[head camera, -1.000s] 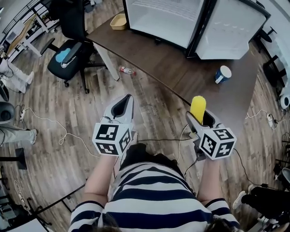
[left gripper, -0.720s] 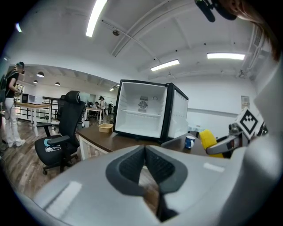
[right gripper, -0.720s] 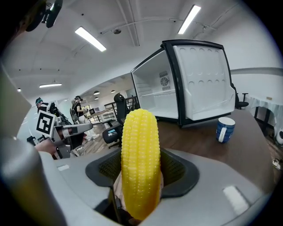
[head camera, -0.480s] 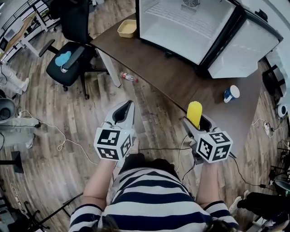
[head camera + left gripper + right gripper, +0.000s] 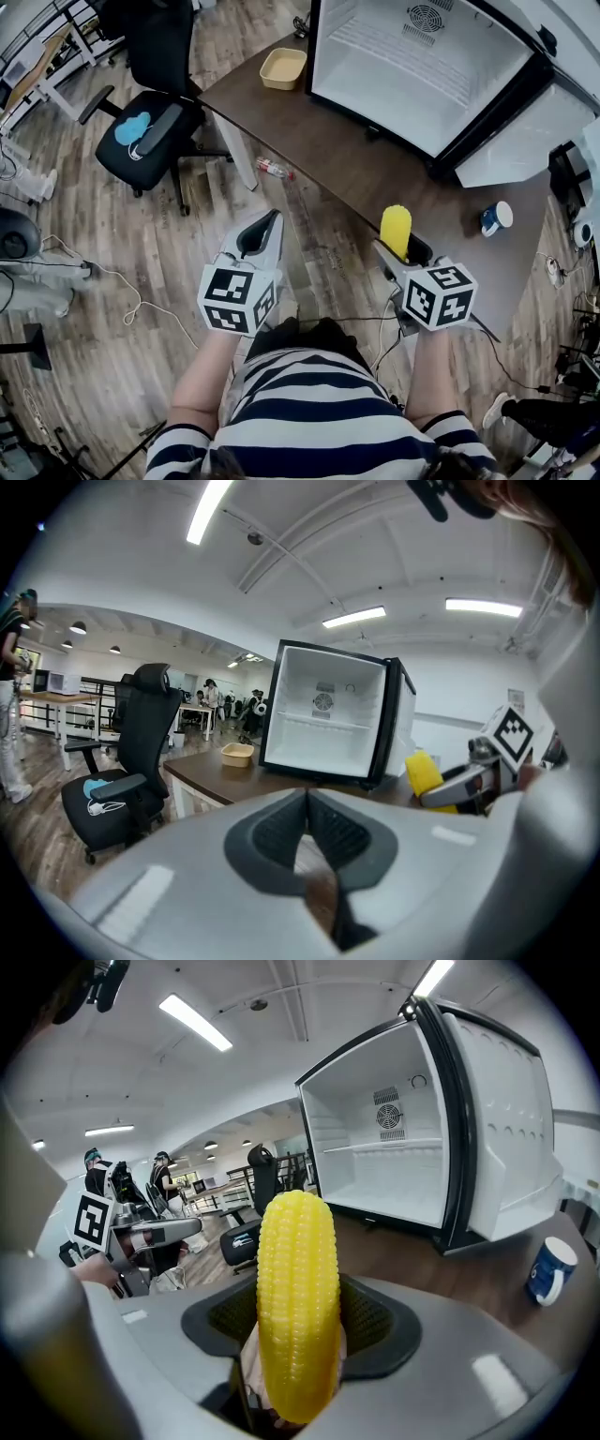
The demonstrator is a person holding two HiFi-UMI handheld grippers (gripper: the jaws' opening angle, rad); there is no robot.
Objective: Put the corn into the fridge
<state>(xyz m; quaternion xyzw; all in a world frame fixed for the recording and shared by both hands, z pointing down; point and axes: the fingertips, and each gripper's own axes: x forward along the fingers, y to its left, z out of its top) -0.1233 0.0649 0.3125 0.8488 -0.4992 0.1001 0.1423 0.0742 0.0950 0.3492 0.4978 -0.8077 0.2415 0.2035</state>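
We see the corn (image 5: 298,1269) upright, pinched between the jaws of the right tool (image 5: 300,1326), its tip poking past them toward the open fridge (image 5: 394,1147) on the bench (image 5: 487,1283). Since half a second ago the fridge has slid closer in the head view, with the grip unchanged. The left gripper view shows the left tool (image 5: 306,810) pressed together on nothing. The head view catches a yellow tray (image 5: 283,67) beside the fridge, which the right gripper view misses
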